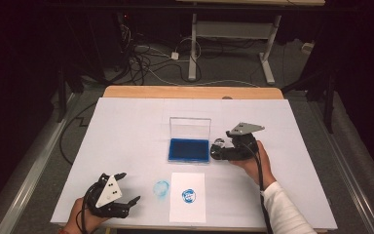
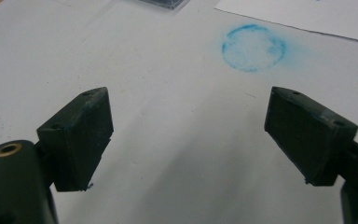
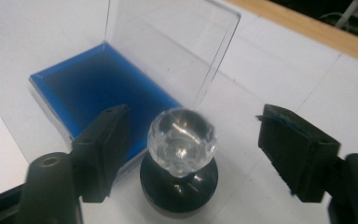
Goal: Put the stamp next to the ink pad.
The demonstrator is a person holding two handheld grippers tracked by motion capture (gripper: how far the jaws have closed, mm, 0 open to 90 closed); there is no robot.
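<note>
Right hand-held gripper [image 3: 191, 154]: jaws spread around stamp [image 3: 181, 158], not pinching | stamp: rigid, light, slick faceted knob; grip knob sides | left hand-held gripper [image 2: 186, 135]: spread, empty

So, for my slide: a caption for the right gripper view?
Open right gripper straddles a crystal-knobbed stamp standing beside the open blue ink pad.

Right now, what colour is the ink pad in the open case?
Deep blue. The ink pad shows best in the right gripper view, under the clear raised lid.
</note>
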